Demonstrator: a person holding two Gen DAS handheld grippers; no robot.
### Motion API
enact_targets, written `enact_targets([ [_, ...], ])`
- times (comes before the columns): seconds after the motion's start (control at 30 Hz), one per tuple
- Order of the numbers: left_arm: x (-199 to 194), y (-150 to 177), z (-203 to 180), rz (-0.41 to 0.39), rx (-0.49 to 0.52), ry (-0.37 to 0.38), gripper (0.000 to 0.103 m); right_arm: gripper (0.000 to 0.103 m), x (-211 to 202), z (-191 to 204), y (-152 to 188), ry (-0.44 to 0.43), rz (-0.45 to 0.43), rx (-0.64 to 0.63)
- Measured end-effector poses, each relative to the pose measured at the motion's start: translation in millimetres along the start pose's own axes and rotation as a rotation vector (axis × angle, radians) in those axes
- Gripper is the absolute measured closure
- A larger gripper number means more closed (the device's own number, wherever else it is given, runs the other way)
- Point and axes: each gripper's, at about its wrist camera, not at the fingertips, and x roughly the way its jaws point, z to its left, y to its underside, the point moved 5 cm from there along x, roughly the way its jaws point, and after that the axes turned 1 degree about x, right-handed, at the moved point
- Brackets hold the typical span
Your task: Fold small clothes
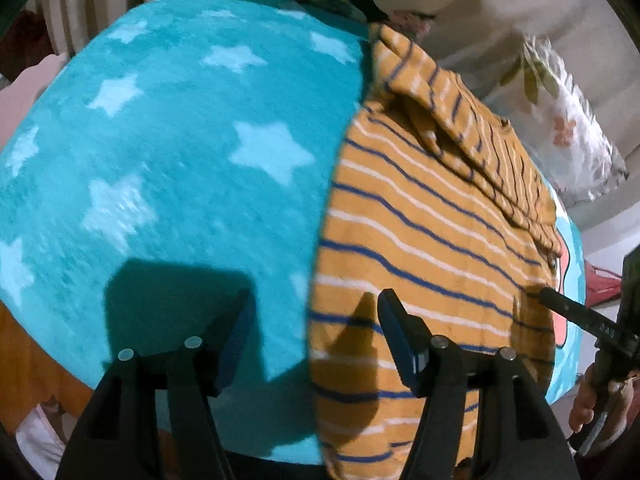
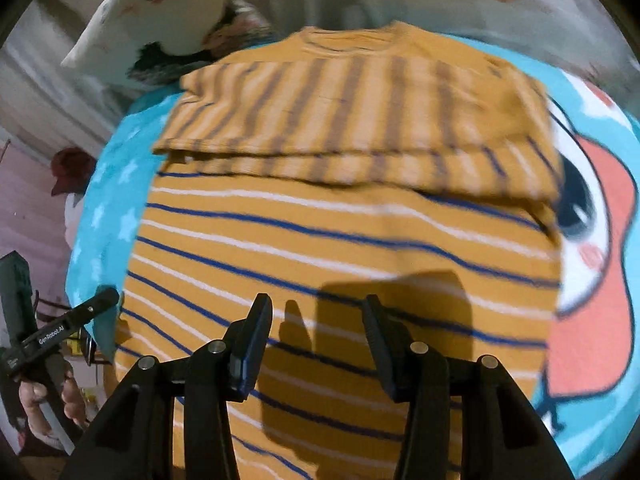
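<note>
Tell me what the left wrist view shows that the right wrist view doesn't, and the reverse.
Only the left wrist view shows the wide starred stretch of the teal blanket beside the shirt and the floral pillow past it. Only the right wrist view shows the blanket's cartoon face with the red patch and the shirt's collar edge. Both show the orange striped shirt with its top folded over, and both grippers, left and right, open and holding nothing.
</note>
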Motion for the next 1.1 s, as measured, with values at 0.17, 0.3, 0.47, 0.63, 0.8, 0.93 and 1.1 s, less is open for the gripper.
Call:
enact_targets([
  [0.17, 6, 20, -13, -0.002, 0.024, -0.044, 0.041, 0.052, -21, -50, 28, -0.009, -0.033, 0.082],
  [0.3, 3, 37, -18, -0.002, 0.017, -0.025, 0.041, 0.052, -37, -85, 49, -0.031, -0.065, 0.161],
  [0.47, -4, 59, -22, -0.017, 0.002, 0.014, 0.040, 0.052, -39, -116, 79, -0.094, -0.048, 0.246],
  [0.63, -9, 77, -26, -0.013, -0.029, 0.081, 0.033, 0.051, -38, -110, 99, -0.243, -0.048, 0.284],
  [0.8, -14, 95, -32, -0.009, -0.052, 0.127, 0.031, 0.050, -36, -101, 115, -0.379, -0.022, 0.305],
  [0.93, -14, 103, -34, -0.001, -0.037, 0.100, 0.041, 0.050, -40, -100, 129, -0.425, -0.022, 0.310],
  [1.1, -11, 109, -31, 0.043, -0.036, 0.087, 0.084, 0.050, -44, -96, 145, -0.445, -0.028, 0.286],
])
